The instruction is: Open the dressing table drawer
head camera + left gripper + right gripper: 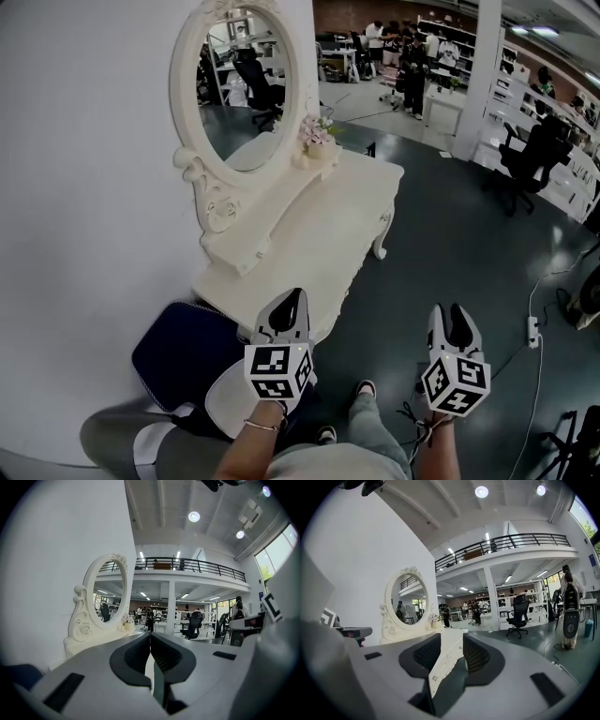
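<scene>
The cream dressing table (319, 234) with its oval mirror (239, 89) stands against the white wall, its front facing right in the head view. In the right gripper view its carved front (443, 665) with small knobs shows between the jaws, some way ahead. My left gripper (296, 296) hovers over the table's near corner, its jaws together with nothing in them; the left gripper view shows the tips of my left gripper (150, 634) meeting. My right gripper (448, 311) hangs over the dark floor to the right of the table, jaws apart and empty, as my right gripper (452, 638) also shows.
A blue cushioned stool (178, 352) sits by the wall at the table's near end. A pot of pink flowers (319, 139) stands at the far end. The person's legs and shoes (366, 389) are below. A power strip with cable (532, 330) lies on the floor at right.
</scene>
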`<state>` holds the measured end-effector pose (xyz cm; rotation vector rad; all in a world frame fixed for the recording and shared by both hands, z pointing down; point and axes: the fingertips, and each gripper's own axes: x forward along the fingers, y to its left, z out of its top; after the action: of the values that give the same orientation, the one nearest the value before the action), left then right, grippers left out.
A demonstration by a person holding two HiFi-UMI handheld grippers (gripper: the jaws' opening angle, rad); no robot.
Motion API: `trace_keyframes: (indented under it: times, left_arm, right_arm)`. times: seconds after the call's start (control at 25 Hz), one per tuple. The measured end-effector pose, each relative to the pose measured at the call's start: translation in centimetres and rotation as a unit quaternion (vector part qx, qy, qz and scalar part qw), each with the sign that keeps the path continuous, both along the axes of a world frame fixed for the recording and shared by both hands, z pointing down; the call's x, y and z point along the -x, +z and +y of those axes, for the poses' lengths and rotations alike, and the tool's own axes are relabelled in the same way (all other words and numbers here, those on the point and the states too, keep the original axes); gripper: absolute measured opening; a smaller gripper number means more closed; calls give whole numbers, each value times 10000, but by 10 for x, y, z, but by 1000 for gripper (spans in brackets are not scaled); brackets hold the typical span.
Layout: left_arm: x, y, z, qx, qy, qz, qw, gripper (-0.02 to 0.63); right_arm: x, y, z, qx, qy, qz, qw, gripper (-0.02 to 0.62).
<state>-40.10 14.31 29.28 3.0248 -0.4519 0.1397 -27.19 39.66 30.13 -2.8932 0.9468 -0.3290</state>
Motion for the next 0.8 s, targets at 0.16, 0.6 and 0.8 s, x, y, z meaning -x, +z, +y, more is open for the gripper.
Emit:
trace_keyframes:
  times: [0.16,0.6,0.8]
  left_arm:
    - [-22,3,-10,-15,5,-25,10000,18]
    - [-115,10,-38,3,-247,-152,9996,18]
    - [-160,10,-47,46,-455,-222,9987,18]
  right_arm:
    - [-24,3,-11,-7,-8,-11,10000,153]
    - [-131,6,-45,39,-261,-46,9996,152]
    - [-185,4,-59,72,-470,-74,9988,152]
